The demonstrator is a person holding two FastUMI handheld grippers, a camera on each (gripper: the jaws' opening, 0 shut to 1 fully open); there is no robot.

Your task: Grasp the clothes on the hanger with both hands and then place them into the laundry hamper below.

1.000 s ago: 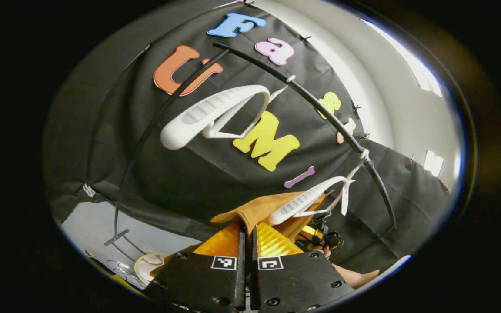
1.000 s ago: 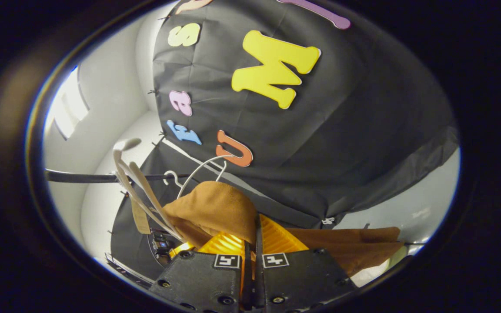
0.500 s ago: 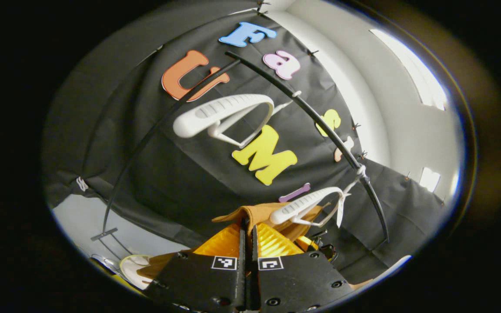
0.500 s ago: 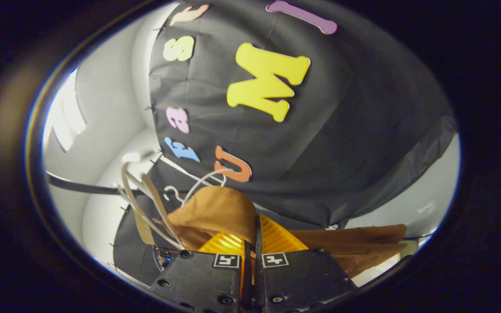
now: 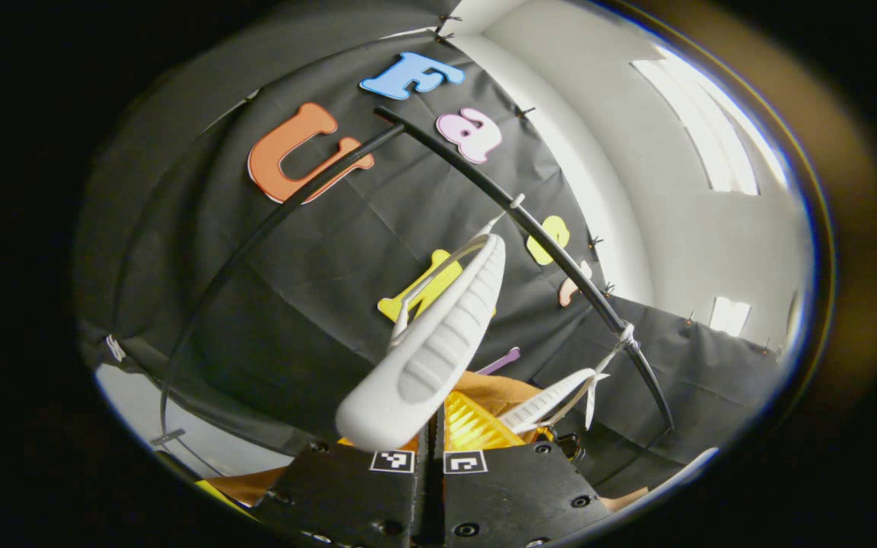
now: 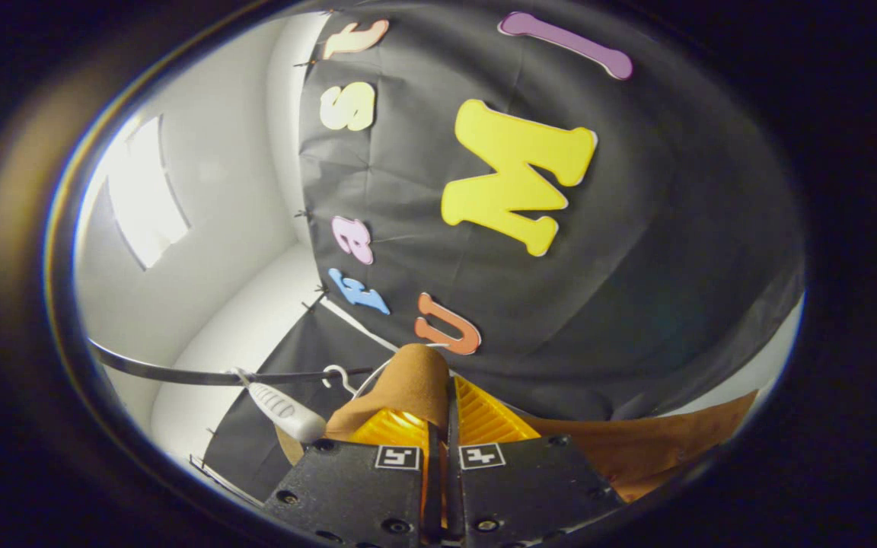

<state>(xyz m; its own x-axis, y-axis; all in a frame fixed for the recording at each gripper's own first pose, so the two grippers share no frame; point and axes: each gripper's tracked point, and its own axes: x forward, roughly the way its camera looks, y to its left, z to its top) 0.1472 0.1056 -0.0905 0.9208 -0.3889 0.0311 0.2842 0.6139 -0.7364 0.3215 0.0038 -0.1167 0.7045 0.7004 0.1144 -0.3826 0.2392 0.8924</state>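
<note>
Left gripper view: left gripper [image 5: 431, 426] at bottom centre, two ribbed orange fingers [image 5: 476, 430] pressed together with brown garment [image 5: 503, 384] pinched between them. Two white hangers counted: near hanger [image 5: 438, 342] tilted steeply, its broad ribbed end overlapping the left finger; far hanger [image 5: 549, 399] lower right, just beyond the fingers, tied to the rail by a white loop. One black rail [image 5: 530, 228] arching from upper centre to lower right, one thinner black rod [image 5: 256, 236] curving down to the left. Further brown cloth visible at lower left, below the gripper body.

Right gripper view: right gripper [image 6: 442, 418] at bottom centre, two orange fingers [image 6: 484, 418] closed with a fold of the same brown garment [image 6: 408, 384] clamped between them and humped over the left finger; remainder of cloth trailing to the lower right. One ribbed white hanger [image 6: 282, 407] left of the fingers, one thin white wire hook [image 6: 339, 377] over the black rail [image 6: 180, 374]. Hamper not discernible.
</note>
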